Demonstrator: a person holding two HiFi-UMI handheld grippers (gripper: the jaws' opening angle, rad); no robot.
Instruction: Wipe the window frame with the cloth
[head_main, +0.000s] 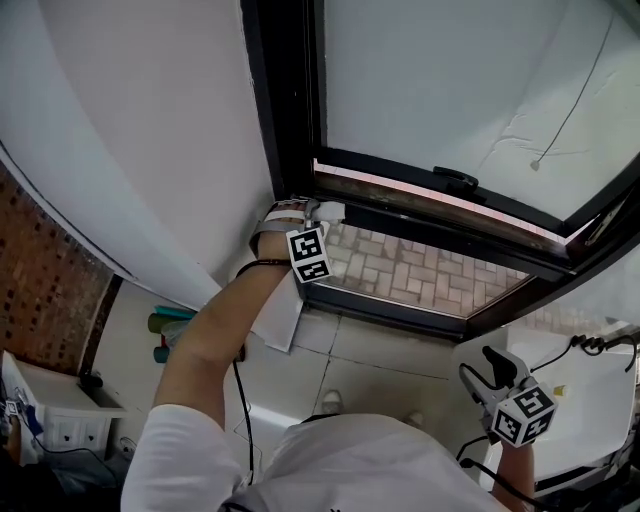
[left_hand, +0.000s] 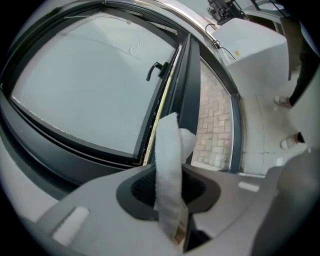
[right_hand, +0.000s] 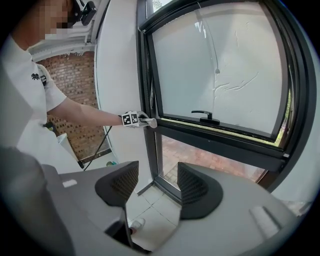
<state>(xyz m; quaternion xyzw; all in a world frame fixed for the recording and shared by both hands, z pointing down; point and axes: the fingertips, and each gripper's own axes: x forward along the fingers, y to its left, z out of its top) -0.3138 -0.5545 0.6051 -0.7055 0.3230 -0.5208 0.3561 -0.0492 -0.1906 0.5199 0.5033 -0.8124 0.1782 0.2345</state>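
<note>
Brick wall (head_main: 40, 270) at 9 o'clock and white wall (head_main: 150, 130) border a dark window frame (head_main: 285, 120) running from 12 o'clock down to centre. Left claw (head_main: 312, 212), clenched on the white cloth (left_hand: 167, 165), is raised to the frame's corner, where upright meets sash rail. The cloth's free end stands out beyond the jaws, presumably so that fabric rather than plastic meets the metal; whether it touches the frame cannot be told. Window handle (head_main: 455, 181) sits on the rail toward 2 o'clock, untouched. Right claw (right_hand: 157, 185), at 5 o'clock in the head view, hangs low and well apart from the window, jaws parted with nothing between them — apparently parked clear of the work. Legible writing: none — the cubes (head_main: 309, 255) carry only square markers, and a small sleeve emblem (right_hand: 36, 77) is too small to read.
</note>
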